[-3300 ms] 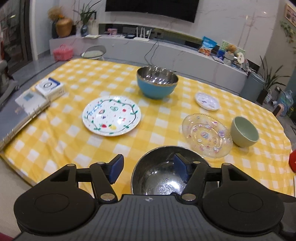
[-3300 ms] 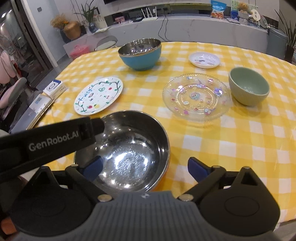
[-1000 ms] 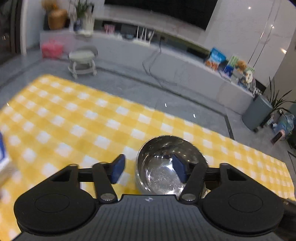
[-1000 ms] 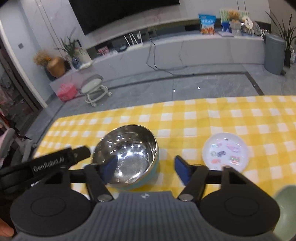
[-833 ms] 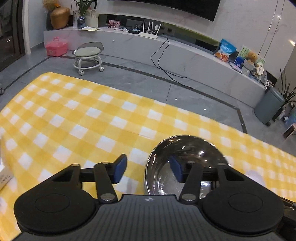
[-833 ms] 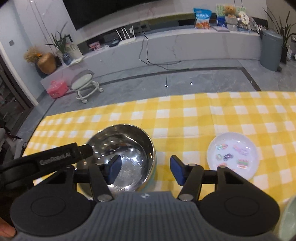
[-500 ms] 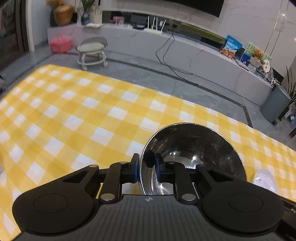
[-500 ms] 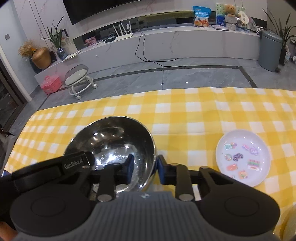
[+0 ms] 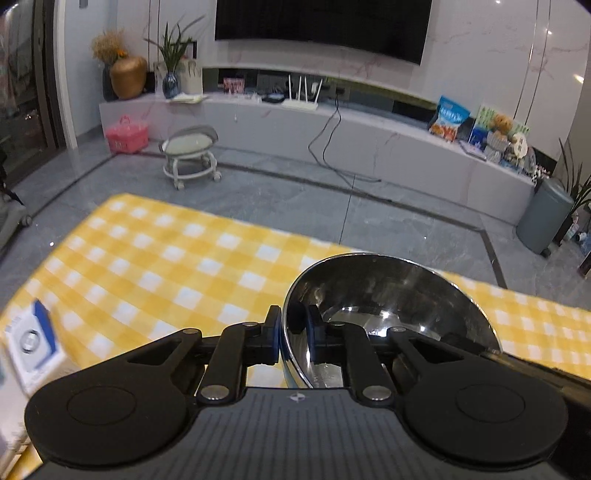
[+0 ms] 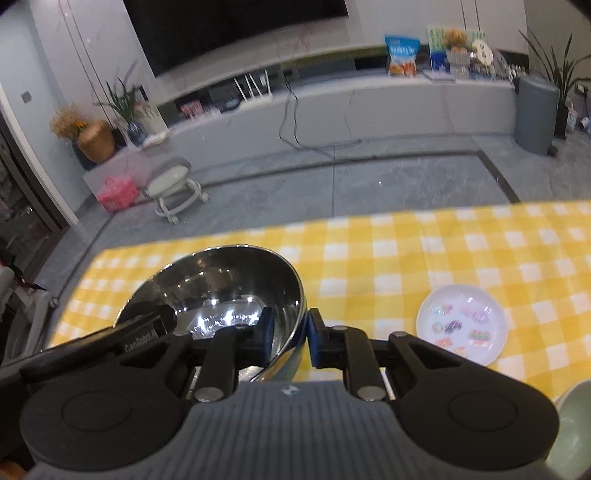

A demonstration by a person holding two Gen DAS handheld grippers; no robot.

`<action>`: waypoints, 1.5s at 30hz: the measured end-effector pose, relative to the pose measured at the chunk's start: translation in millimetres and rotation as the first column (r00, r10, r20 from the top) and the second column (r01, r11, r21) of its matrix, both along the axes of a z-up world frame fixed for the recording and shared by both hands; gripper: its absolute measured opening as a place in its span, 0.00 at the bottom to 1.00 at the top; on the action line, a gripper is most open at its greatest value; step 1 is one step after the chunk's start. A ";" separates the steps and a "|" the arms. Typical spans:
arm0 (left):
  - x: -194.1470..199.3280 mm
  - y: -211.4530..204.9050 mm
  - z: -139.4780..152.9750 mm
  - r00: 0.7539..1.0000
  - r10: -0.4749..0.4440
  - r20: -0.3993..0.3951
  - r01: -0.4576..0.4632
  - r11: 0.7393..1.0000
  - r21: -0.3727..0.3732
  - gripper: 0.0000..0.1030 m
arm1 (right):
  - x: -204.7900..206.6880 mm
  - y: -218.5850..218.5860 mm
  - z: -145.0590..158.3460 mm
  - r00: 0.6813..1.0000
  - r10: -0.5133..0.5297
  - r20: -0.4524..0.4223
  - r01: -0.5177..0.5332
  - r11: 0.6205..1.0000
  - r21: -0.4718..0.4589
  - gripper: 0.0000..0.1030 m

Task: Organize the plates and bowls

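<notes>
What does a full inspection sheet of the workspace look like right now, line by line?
Surface: table under a yellow and white checked cloth.
Job's things: steel bowl lifted and tilted, gripped on opposite rims; small white patterned plate flat on the cloth; rim of a pale green bowl at the right wrist view's lower right corner.
Clutter: blue and white box at the table's left edge, blurred.
Grippers: left claw shut on the bowl's left rim; right claw shut on its right rim; both have just been closing.
Cables: a dark cable hangs from the wall counter to the floor.
Surroundings: wheeled stool, pink basket, grey bin, wall television.
</notes>
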State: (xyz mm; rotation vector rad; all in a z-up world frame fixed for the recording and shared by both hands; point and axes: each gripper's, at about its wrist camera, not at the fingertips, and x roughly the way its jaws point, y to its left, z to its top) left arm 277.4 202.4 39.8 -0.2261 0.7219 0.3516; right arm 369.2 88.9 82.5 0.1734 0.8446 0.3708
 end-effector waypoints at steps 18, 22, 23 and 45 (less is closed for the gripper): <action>-143.4 -68.5 186.4 0.970 0.002 0.241 -0.032 0.992 0.121 0.14 | -152.9 -70.7 213.1 0.968 -0.009 0.251 -0.022 0.993 0.118 0.17; -174.9 -79.7 202.5 0.972 0.025 0.235 -0.048 0.994 0.093 0.15 | -189.8 -85.4 240.6 0.959 0.006 0.282 -0.038 0.994 0.107 0.17; -182.8 -82.2 204.9 0.970 0.024 0.243 -0.049 0.994 0.098 0.15 | -199.2 -89.4 245.6 0.958 0.010 0.288 -0.043 0.993 0.107 0.17; -268.6 -112.4 107.0 0.989 -0.025 0.148 0.021 0.999 0.028 0.14 | -316.0 -136.2 166.6 0.963 0.055 0.265 -0.050 0.998 -0.024 0.17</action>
